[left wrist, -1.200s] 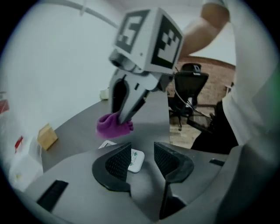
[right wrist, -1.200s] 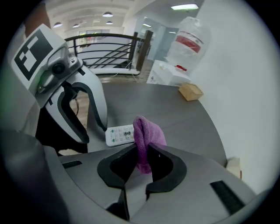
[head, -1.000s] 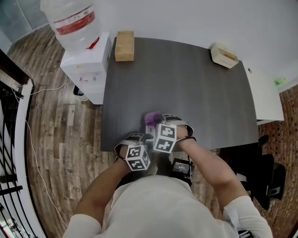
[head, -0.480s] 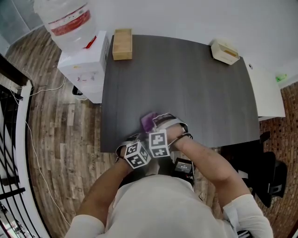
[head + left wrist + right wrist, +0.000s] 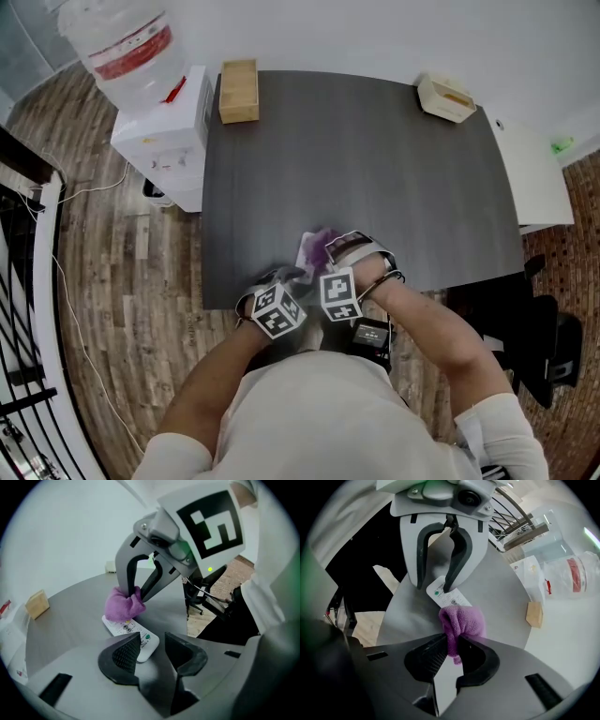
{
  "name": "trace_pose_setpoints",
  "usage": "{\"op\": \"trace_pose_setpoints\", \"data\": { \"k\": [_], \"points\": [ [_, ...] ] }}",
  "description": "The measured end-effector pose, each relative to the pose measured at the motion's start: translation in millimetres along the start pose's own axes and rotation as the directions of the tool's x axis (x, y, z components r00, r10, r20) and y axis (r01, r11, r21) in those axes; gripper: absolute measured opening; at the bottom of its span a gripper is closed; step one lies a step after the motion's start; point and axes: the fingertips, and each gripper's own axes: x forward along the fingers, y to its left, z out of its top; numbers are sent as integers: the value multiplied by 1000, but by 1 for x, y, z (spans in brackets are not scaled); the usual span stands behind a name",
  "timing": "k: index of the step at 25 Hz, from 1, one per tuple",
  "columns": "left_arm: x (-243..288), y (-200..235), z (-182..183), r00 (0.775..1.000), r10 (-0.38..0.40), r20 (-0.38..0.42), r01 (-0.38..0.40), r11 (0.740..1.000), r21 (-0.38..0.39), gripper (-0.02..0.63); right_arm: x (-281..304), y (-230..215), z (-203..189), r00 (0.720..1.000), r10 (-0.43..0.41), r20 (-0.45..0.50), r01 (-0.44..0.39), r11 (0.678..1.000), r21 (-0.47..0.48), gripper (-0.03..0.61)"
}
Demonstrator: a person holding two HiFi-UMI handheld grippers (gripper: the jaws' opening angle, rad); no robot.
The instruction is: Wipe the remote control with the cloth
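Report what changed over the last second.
The right gripper, shut on the purple cloth, carried the cloth to the right in the head view across the remote control, rolling as it went. Nothing was taken or let go. The left gripper stayed at the remote's near end, by the table's near edge.

One remote [image 5: 127,629], one cloth [image 5: 123,605], two boxes [image 5: 237,91] [image 5: 446,97].

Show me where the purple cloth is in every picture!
Head view: purple cloth just below centre.
Left gripper view: purple cloth left of centre, atop the remote control.
Right gripper view: purple cloth at centre, pinched in its own jaws.
Shared landmark: wooden box.
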Motion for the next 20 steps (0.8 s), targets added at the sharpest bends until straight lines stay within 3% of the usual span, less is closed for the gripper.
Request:
{"op": "trace_pose_setpoints", "data": {
  "k": [6,8,10,12,13,16,18,19,20],
  "points": [
    [0,2,-1,1000,2,-4,-2,1000,-25,161,2,24,-33,998,44,-53,-41,998,46,72],
    [-1,0,1,1000,-6,-3,6,999,-34,161,2,30,-43,997,63,-51,-56,991,120,72],
    [-7,0,6,1000,-4,14,5,1000,-24,161,2,27,-49,997,71,-24,-63,963,261,72],
    [-17,7,10,998,25,55,-23,999,-28,161,2,15,-52,997,73,27,-77,888,454,72],
    [-22,13,8,997,39,66,-37,999,-39,163,2,7,-53,996,69,57,-90,827,555,72],
    [-24,21,-12,999,25,21,-23,997,-74,163,6,-15,-53,988,49,143,-145,582,800,73],
    [-18,16,-26,999,-22,-33,19,996,-84,163,10,-23,-47,980,42,194,-192,439,878,73],
    [-15,12,-30,998,-42,-51,37,996,-84,163,12,-23,-41,976,44,215,-214,404,889,74],
    [-13,8,-32,997,-54,-63,49,996,-81,163,12,-21,-34,972,49,229,-229,399,888,74]
  ]
}}
